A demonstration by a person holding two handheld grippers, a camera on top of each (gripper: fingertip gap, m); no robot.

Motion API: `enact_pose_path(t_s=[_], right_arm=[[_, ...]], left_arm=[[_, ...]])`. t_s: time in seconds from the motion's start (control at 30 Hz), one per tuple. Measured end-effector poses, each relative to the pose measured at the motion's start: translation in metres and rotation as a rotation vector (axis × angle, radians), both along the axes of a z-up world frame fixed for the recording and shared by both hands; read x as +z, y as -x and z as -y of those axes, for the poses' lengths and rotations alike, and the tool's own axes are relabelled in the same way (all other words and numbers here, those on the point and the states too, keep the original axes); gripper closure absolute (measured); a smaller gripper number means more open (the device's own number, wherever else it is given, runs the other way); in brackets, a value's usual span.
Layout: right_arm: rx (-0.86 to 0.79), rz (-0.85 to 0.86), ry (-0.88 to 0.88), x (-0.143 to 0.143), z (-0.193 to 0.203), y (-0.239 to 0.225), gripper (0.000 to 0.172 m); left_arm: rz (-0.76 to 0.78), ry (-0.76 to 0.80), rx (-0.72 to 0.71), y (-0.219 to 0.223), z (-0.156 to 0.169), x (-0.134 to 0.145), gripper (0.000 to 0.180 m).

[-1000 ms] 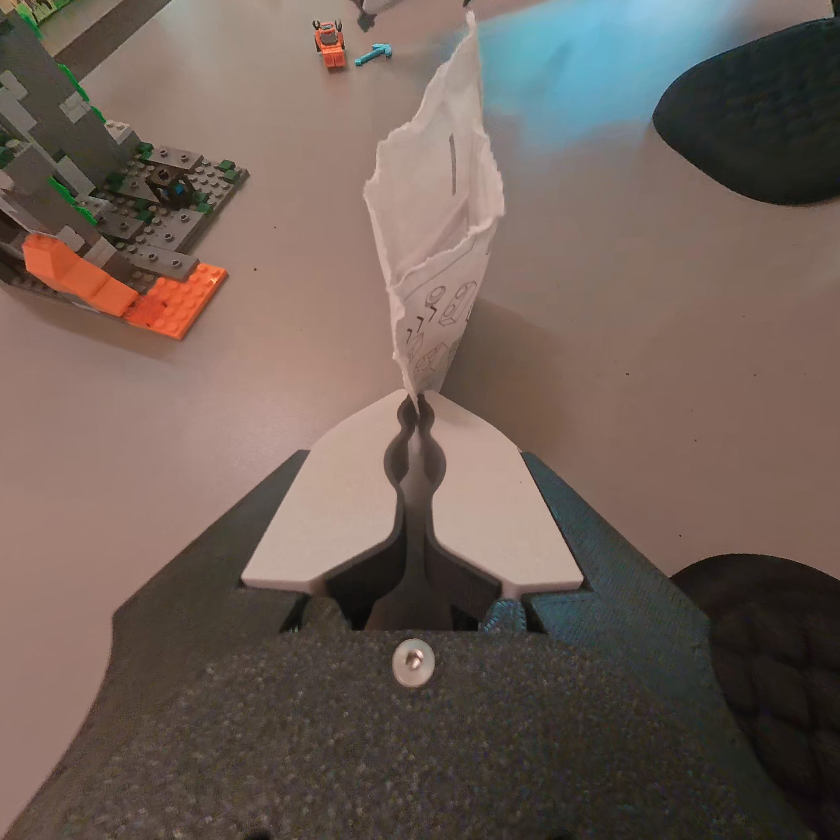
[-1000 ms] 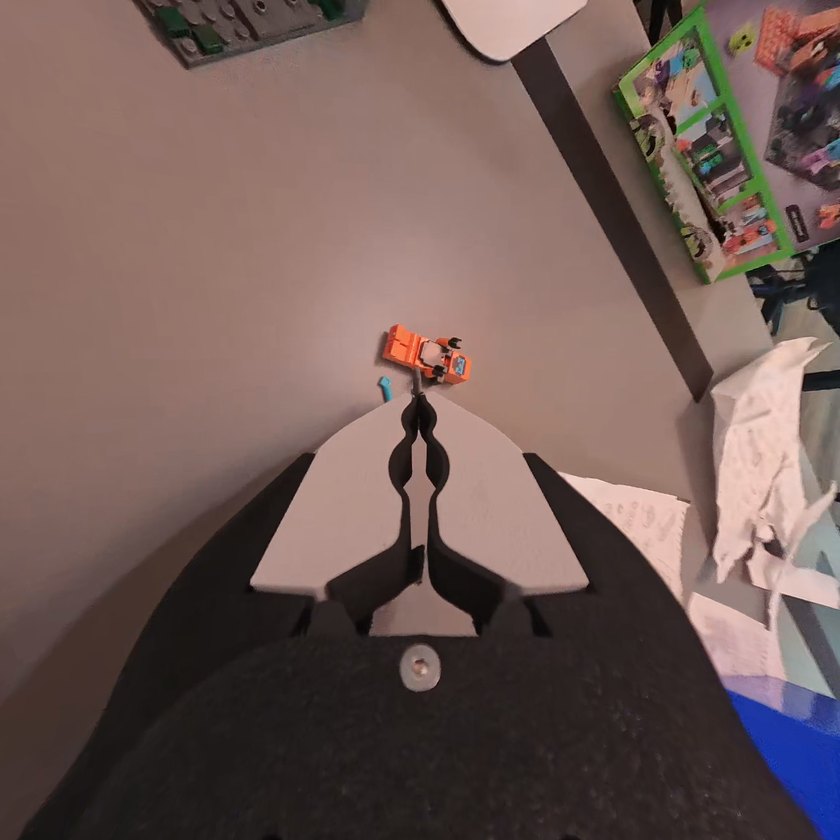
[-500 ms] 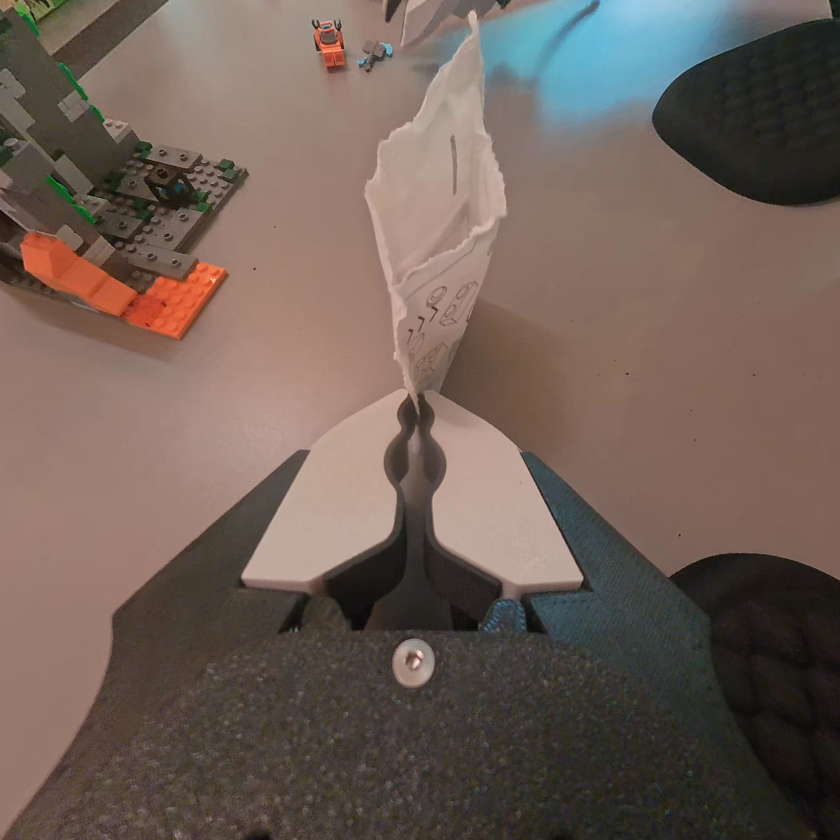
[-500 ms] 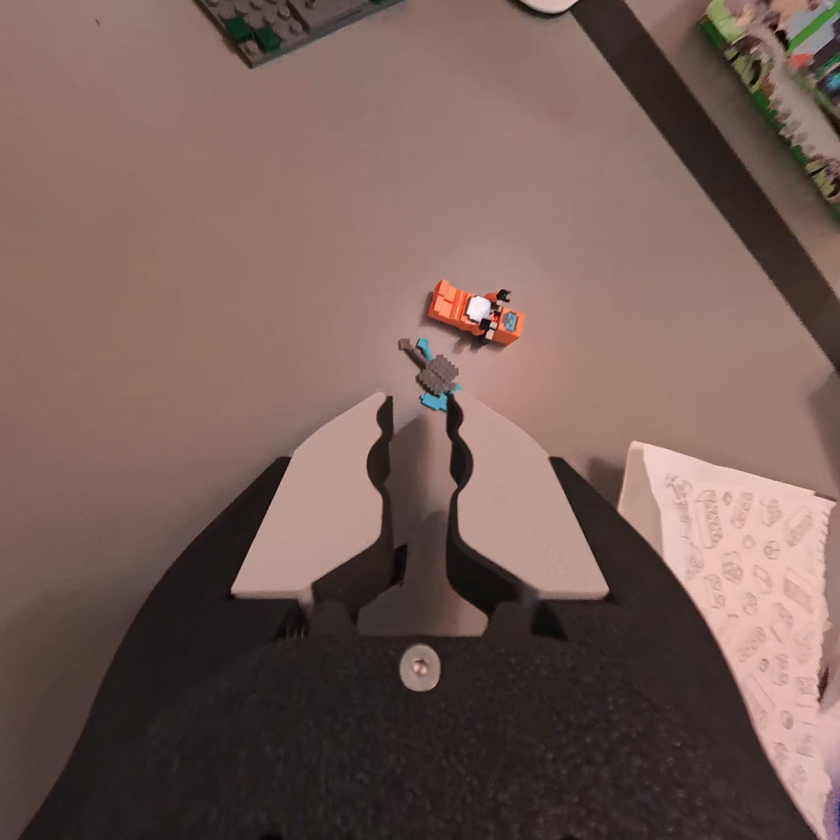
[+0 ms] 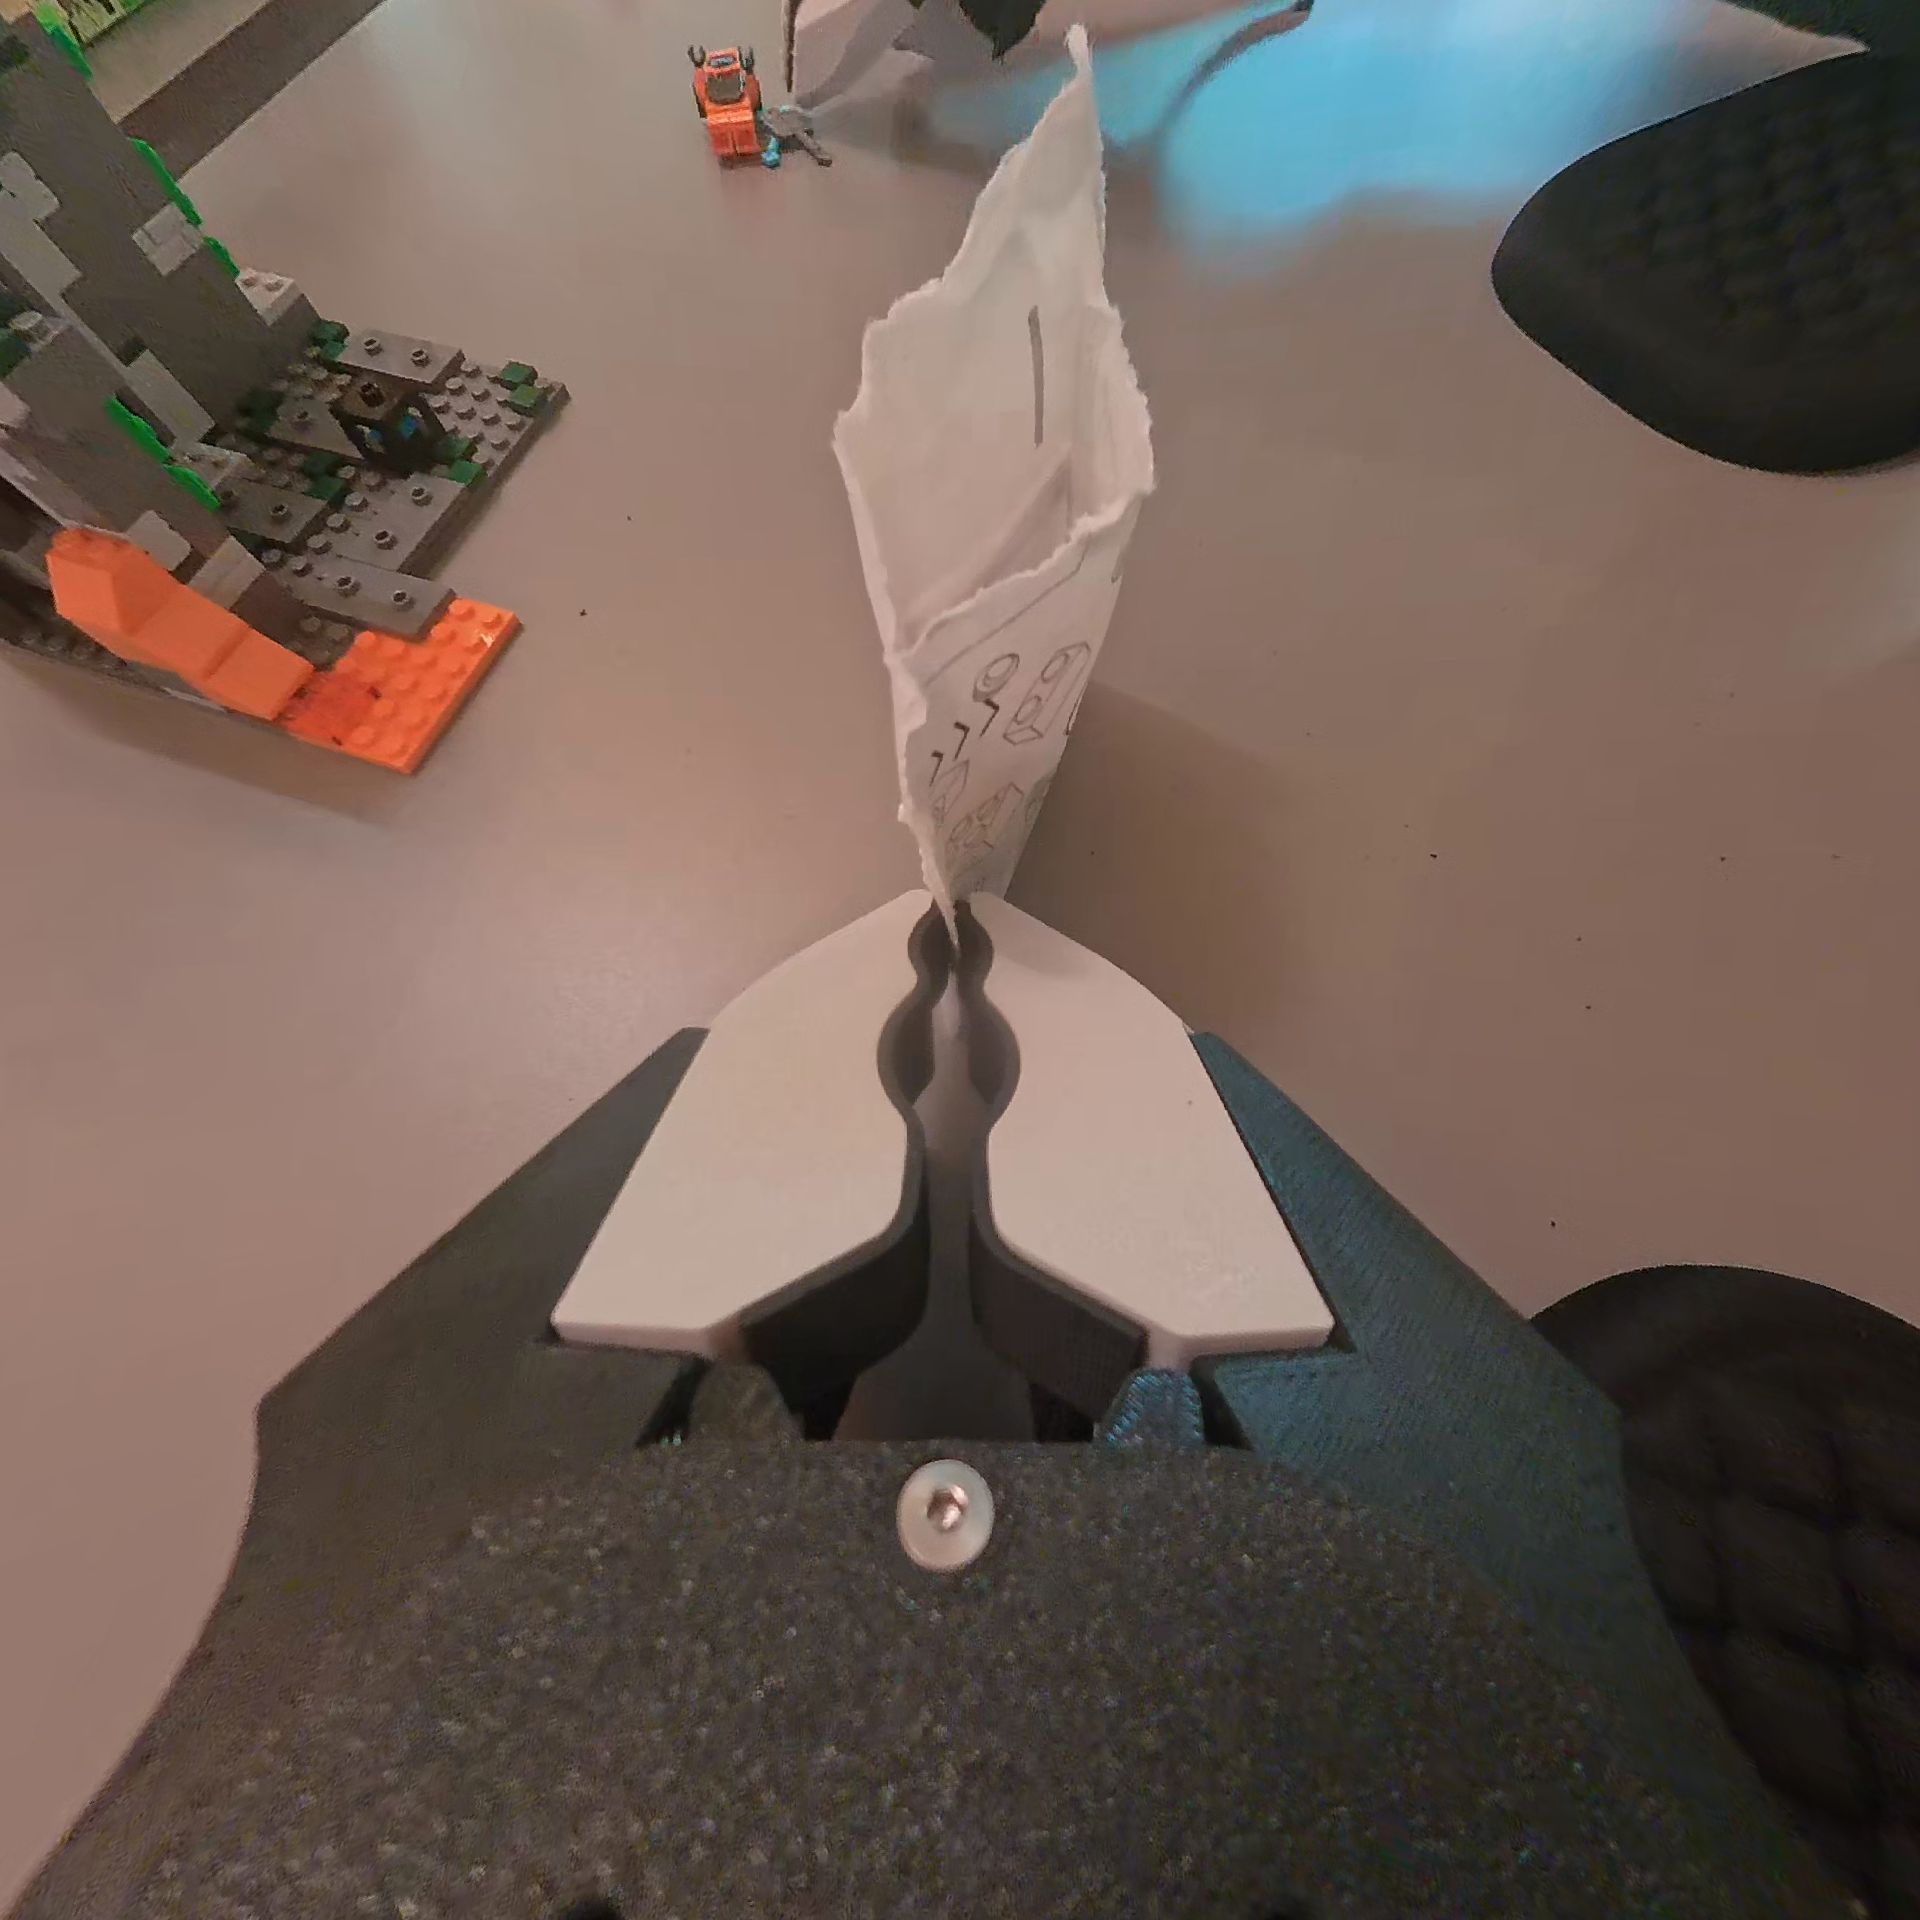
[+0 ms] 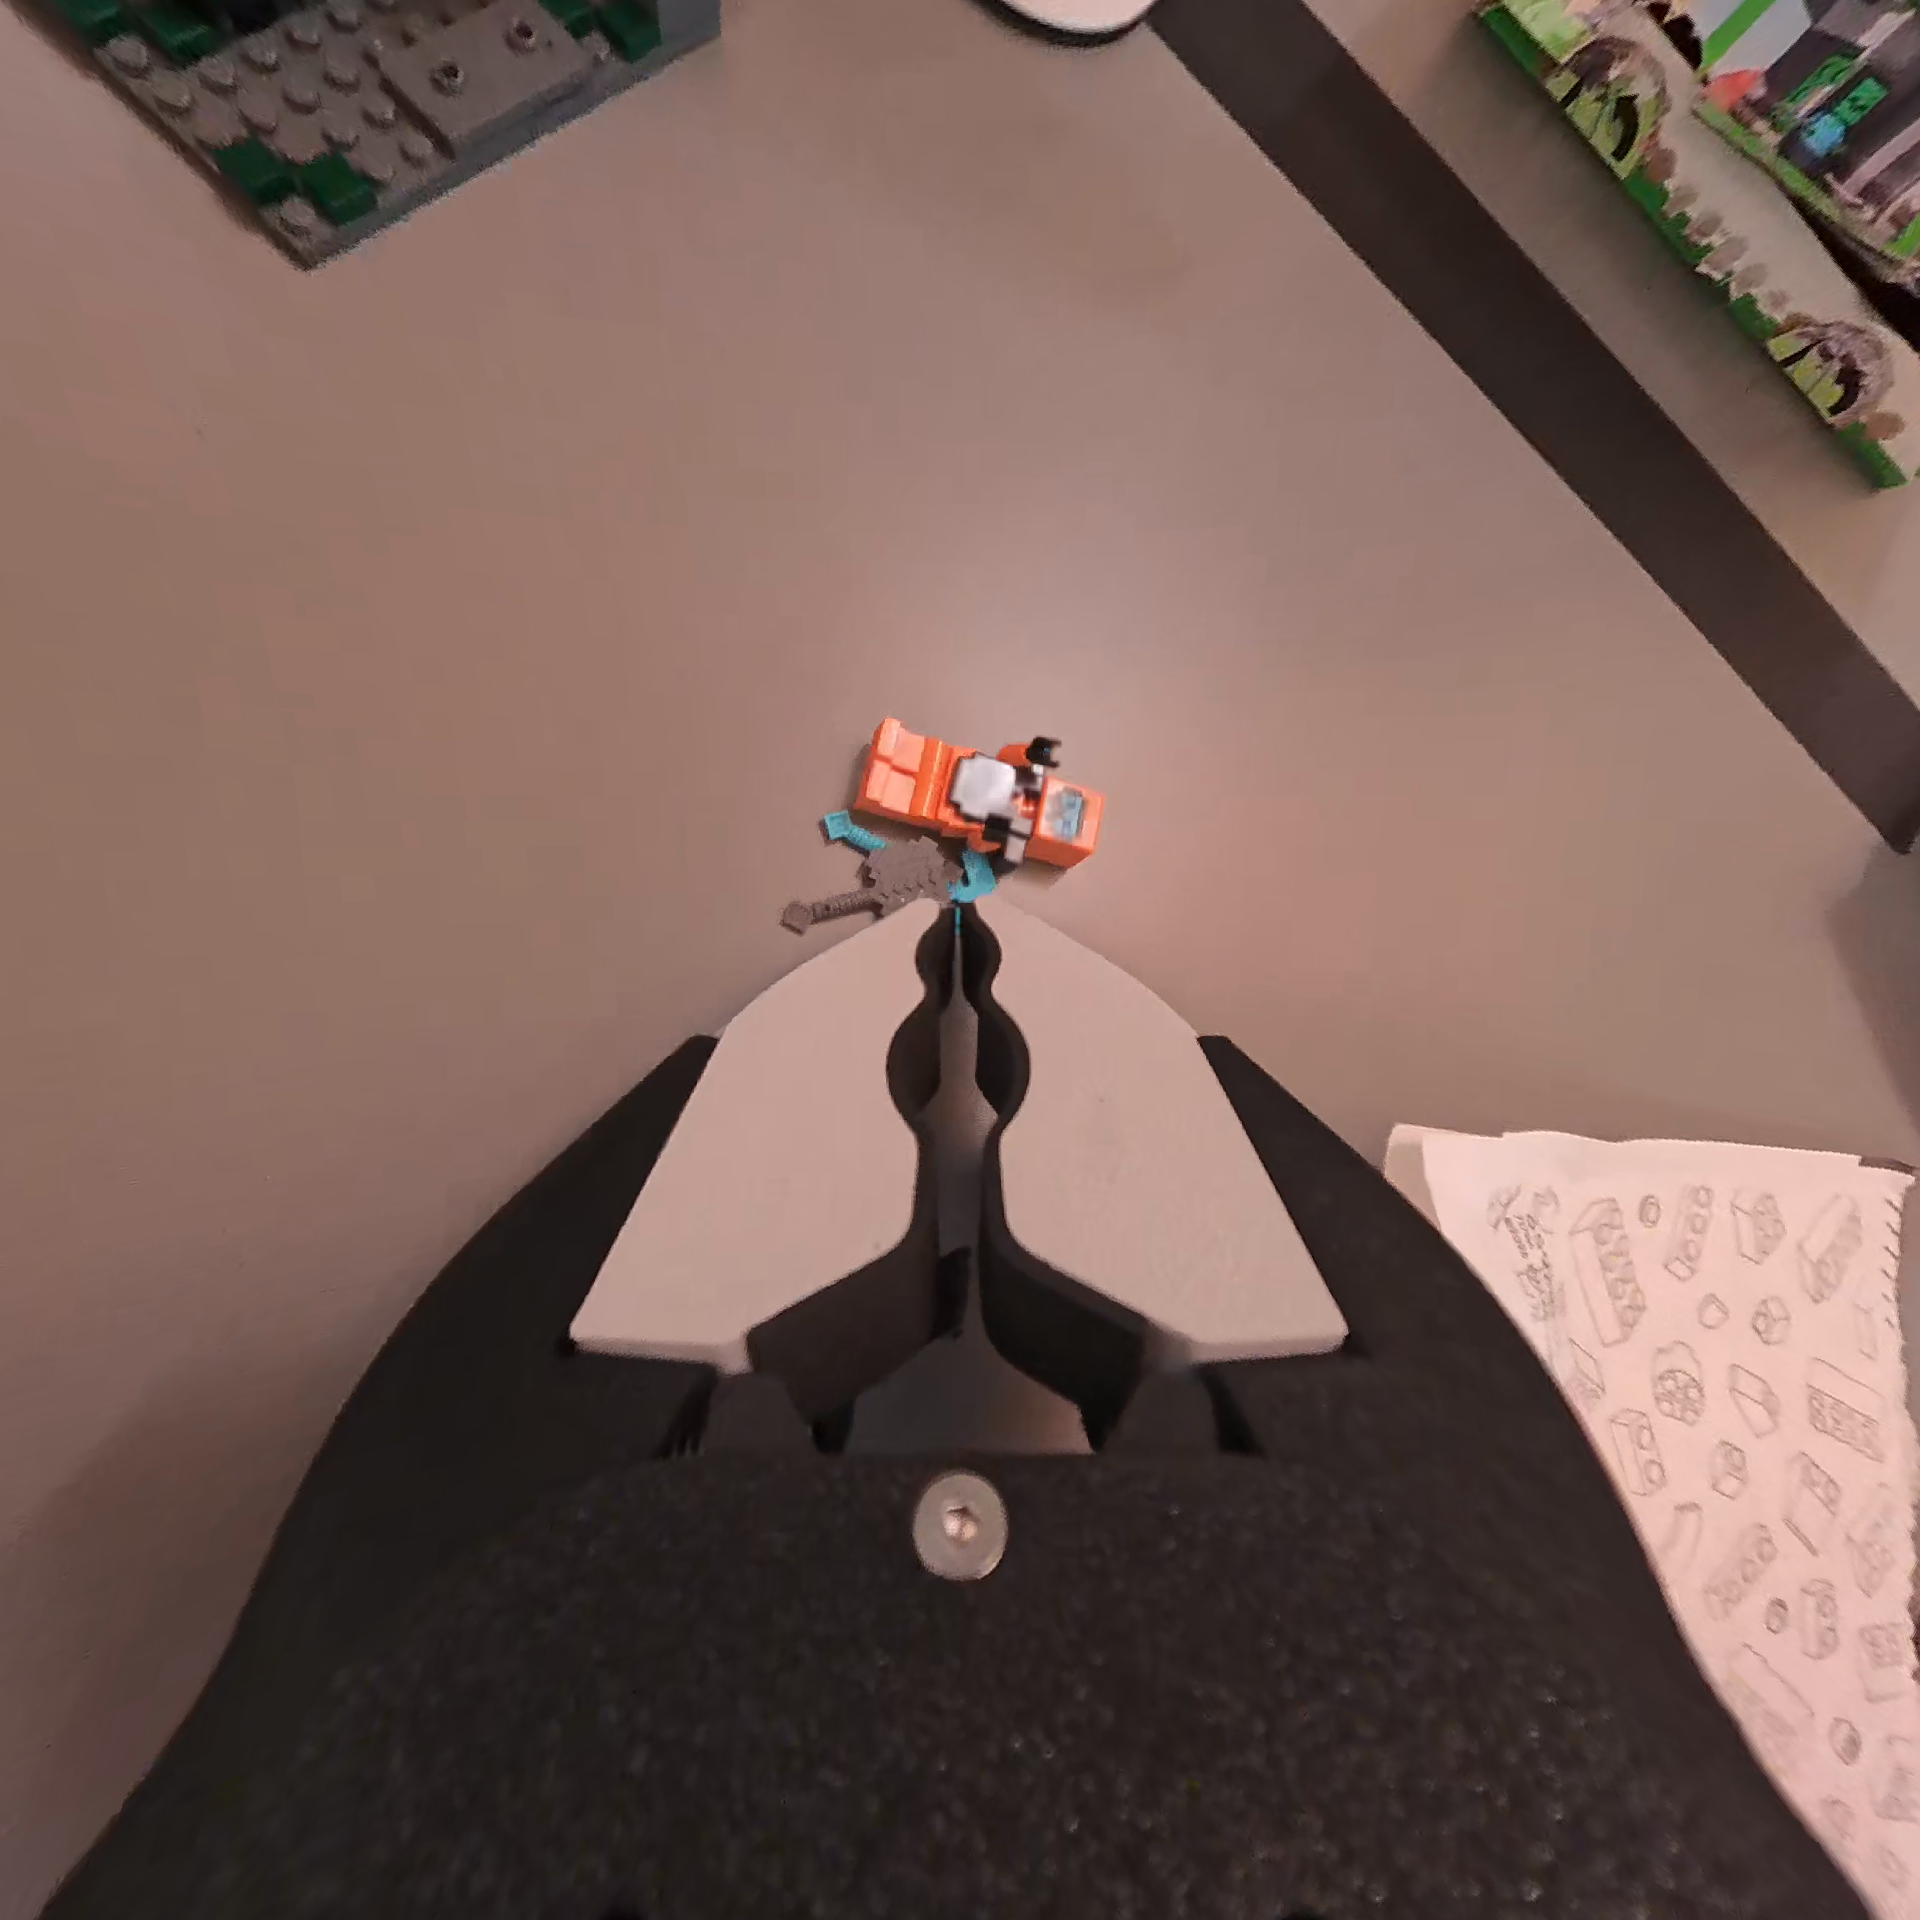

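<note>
My left gripper is shut on the bottom corner of a torn white paper bag printed with brick outlines and holds it upright above the grey table. My right gripper is shut on the end of a small turquoise tool; a turquoise sliver shows between its tips. A grey toy tool lies across the turquoise one. An orange brick figure lies just beyond on the table. The figure also shows far off in the left wrist view, with the right gripper's fingers beside it.
A grey, green and orange brick model stands at the left; its baseplate edge shows in the right wrist view. A printed paper bag lies at the right, a green box beyond a dark strip. Black padded shapes sit at the right. Some 35 cm of space lies between my two pairs of fingers.
My right gripper opened and left the grey tool lying across the turquoise one, then shut again on the turquoise tool's end. My left gripper kept still with the paper bag.
</note>
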State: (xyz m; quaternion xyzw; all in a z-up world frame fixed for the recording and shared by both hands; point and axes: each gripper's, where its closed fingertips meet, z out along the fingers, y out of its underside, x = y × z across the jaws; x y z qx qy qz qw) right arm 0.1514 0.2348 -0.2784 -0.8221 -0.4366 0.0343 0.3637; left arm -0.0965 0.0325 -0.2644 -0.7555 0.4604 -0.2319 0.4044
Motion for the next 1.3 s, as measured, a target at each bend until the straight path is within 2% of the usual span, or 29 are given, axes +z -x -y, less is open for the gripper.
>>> enact_pose_path(t_s=[0.17,0.23,0.33,0.4,0.5,0.57,0.63,0.7,0.87,1.2,1.3], right_arm=[[-0.005,-0.123,-0.026,0.025,0.019,0.018,0.154],[0.124,-0.252,-0.024,0.046,0.048,0.050,0.152],[0.440,-0.370,0.029,0.066,0.117,0.103,0.152],[0.617,-0.375,0.055,0.066,0.160,0.131,0.152],[0.719,-0.357,0.046,0.056,0.191,0.164,0.145],[0.735,-0.361,0.042,0.048,0.197,0.180,0.145],[0.735,-0.392,0.034,0.044,0.199,0.190,0.154],[0.750,-0.387,0.035,0.041,0.202,0.191,0.171],[0.751,-0.424,0.065,0.044,0.200,0.180,0.172],[0.747,-0.433,0.057,0.041,0.203,0.187,0.172],[0.756,-0.483,0.069,0.049,0.203,0.183,0.165]], left_arm=[[0.001,0.002,0.001,0.000,0.000,0.000,0.180],[0.001,0.001,0.002,0.000,0.000,0.000,0.180],[-0.006,-0.012,0.001,0.000,0.000,0.000,0.180],[-0.015,-0.031,-0.004,-0.001,0.000,0.000,0.180],[-0.020,-0.042,-0.014,-0.001,0.001,0.000,0.180],[-0.019,-0.041,-0.018,-0.002,0.001,0.000,0.180],[-0.017,-0.038,-0.021,-0.002,0.002,0.000,0.180],[-0.016,-0.034,-0.025,-0.002,0.002,0.000,0.179],[-0.013,-0.018,-0.028,-0.003,0.002,-0.001,0.180],[-0.055,-0.040,-0.052,-0.012,0.003,-0.005,0.180],[-0.039,-0.039,-0.034,-0.010,0.001,-0.003,0.180]])
